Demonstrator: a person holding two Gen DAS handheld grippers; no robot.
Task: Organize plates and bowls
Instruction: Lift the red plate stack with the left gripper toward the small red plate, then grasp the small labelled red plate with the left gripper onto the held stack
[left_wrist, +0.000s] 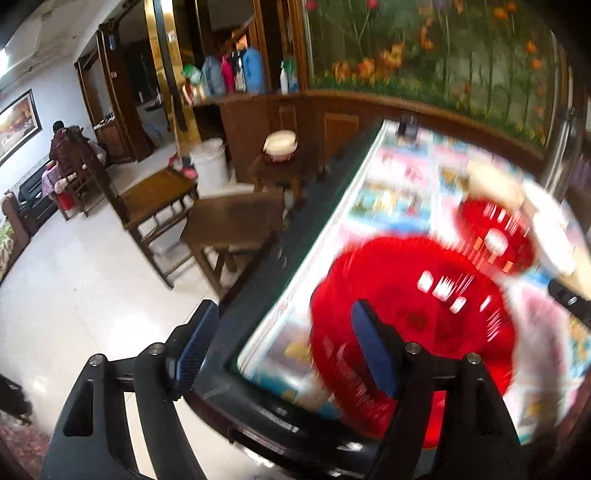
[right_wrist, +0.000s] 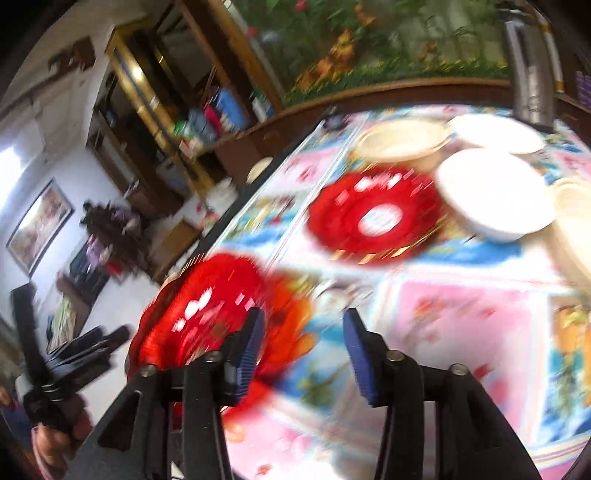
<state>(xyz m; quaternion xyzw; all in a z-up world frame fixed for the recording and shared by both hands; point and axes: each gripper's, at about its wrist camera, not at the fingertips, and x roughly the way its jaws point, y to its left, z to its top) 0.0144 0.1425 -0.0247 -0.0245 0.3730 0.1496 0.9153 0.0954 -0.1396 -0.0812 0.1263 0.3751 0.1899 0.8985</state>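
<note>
A large red plate (left_wrist: 424, 325) lies near the table's (left_wrist: 332, 229) near-left corner. My left gripper (left_wrist: 284, 347) hangs open above that corner; its right finger (left_wrist: 373, 350) overlaps the plate's rim in the view, and nothing sits between the pads. In the right wrist view the same red plate (right_wrist: 199, 314) is at the left. My right gripper (right_wrist: 306, 354) is open over the flowered tablecloth (right_wrist: 461, 325), beside the plate. Farther back lie a smaller red plate (right_wrist: 373, 214) with a white centre, two white plates (right_wrist: 491, 192), (right_wrist: 495, 133) and a cream bowl (right_wrist: 402, 142). Both views are blurred.
Wooden chairs (left_wrist: 229, 221) and a white bucket (left_wrist: 208, 166) stand on the tiled floor left of the table. A person (left_wrist: 64, 144) sits far off at the left. Bottles (left_wrist: 236, 70) line a wooden counter. A metal flask (right_wrist: 532, 74) stands at the table's back right.
</note>
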